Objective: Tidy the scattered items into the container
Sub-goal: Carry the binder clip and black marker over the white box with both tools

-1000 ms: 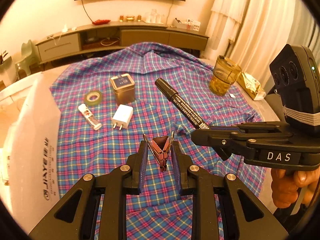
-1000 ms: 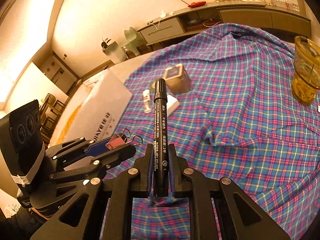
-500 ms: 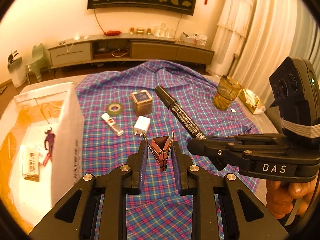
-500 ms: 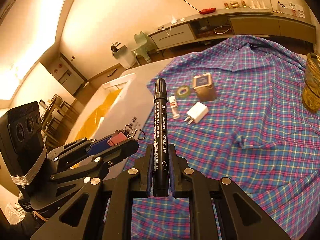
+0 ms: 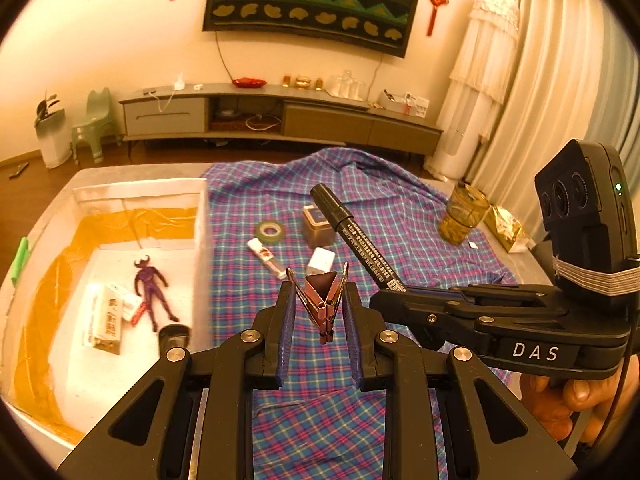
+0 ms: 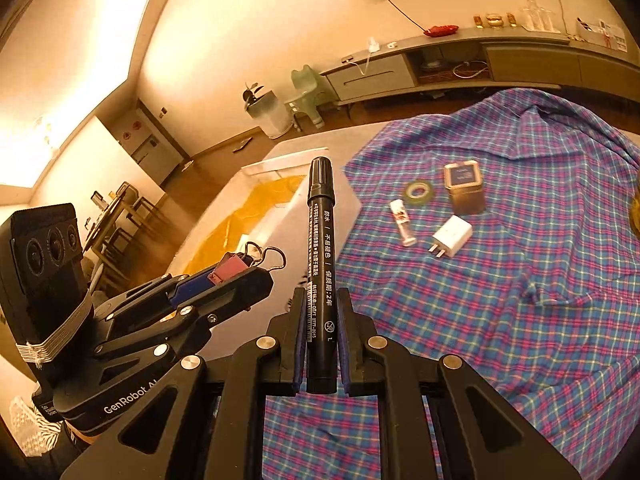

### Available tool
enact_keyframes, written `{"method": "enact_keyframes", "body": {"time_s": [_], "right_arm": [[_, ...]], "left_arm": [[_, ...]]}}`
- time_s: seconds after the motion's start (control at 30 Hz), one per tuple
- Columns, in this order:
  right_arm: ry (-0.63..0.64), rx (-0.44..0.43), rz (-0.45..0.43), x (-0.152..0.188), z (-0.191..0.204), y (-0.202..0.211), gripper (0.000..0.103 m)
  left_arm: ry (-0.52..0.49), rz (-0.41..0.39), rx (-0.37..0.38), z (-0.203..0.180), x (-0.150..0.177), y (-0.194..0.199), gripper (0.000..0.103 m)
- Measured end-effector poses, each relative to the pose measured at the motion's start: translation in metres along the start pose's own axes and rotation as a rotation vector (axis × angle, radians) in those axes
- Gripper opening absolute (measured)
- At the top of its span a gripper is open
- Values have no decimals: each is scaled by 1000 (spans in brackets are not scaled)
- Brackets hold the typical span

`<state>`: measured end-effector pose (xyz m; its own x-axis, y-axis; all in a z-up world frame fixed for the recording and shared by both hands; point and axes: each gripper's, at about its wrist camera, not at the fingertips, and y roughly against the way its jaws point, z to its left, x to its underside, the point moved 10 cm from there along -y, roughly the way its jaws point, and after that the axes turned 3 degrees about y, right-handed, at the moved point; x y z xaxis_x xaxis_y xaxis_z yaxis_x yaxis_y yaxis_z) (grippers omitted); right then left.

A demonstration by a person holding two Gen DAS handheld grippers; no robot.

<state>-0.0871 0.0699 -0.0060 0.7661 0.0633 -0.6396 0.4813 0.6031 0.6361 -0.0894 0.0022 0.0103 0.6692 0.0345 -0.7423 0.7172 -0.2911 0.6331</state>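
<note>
- Grip first: your left gripper [image 5: 320, 312] clamps a small pink metal binder clip [image 5: 322, 300], light, springy and slick, so keep the pinch.
- Your right gripper [image 6: 320, 344] clamps a stiff black plastic marker [image 6: 320, 264] at its tail; it could pivot.
- White foam box with yellow lining [image 5: 120, 240] sits at ten o'clock.
- Plaid cloth [image 5: 248, 280] at twelve carries the green tape roll [image 5: 270, 232], the square tin [image 5: 316, 224] and the white charger [image 5: 321, 262].
</note>
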Motion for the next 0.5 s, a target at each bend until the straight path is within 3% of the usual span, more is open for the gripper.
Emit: {"method": "enact_keyframes", "body": {"time_s": [0.5], "right_arm": [[56, -15, -15, -10, 44, -13, 15]], "left_arm": [[70, -53, -40, 54, -5, 32, 24]]}}
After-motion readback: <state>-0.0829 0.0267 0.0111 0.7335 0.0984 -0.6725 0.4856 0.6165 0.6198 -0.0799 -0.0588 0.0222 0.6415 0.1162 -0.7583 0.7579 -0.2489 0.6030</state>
